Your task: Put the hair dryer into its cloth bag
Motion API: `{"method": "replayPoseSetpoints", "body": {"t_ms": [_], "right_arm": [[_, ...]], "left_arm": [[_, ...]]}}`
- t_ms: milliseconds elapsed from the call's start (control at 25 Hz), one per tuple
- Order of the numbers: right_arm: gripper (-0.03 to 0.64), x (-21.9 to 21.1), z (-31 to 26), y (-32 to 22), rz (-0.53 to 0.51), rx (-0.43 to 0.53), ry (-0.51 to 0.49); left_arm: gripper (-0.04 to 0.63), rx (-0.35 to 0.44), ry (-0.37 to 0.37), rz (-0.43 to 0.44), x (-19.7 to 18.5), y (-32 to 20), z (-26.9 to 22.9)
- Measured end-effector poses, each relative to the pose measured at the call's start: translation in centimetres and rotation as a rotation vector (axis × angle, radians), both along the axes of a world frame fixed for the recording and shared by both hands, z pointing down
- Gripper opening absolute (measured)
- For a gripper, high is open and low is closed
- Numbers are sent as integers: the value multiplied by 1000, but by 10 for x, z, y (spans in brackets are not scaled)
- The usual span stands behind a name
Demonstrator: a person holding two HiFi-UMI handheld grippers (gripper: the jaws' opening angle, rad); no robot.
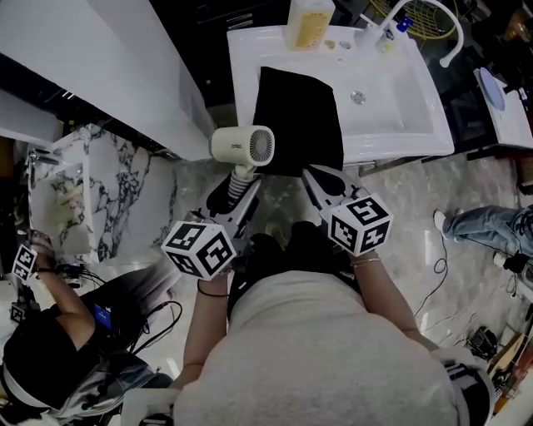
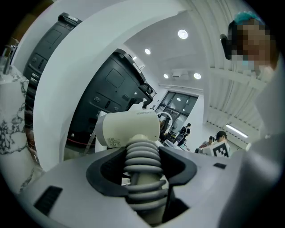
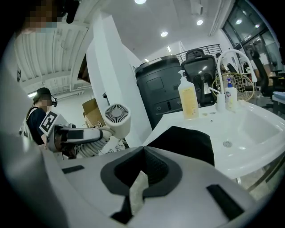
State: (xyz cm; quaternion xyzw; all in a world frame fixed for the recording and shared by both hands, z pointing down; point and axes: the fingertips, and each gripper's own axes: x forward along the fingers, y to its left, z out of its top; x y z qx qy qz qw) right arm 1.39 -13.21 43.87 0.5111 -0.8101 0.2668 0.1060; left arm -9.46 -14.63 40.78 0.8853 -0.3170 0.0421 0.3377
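Note:
The cream hair dryer hangs in the air just off the sink's front left corner, barrel level, its grille end towards the bag. My left gripper is shut on its grey ribbed handle, below the barrel. The black cloth bag lies flat, draped over the sink's front rim. My right gripper is shut, at the bag's near edge to the right of the dryer. In the right gripper view only a pale strip shows between the jaws, and the bag lies beyond them.
The white sink carries a yellow soap bottle, small bottles and a faucet at its back. A marble counter stands at left. One person sits at lower left; another's legs show at right.

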Motion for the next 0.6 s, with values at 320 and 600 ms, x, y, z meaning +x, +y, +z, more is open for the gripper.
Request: {"method": "replayPoseSetpoints", "body": {"t_ms": [320, 600], "right_arm": [[0, -3, 16, -4, -79, -33, 107], [62, -7, 29, -5, -278, -36, 260]], "left_arm": [[227, -22, -37, 25, 1, 8, 17], [227, -16, -100, 2, -3, 15, 26]]}}
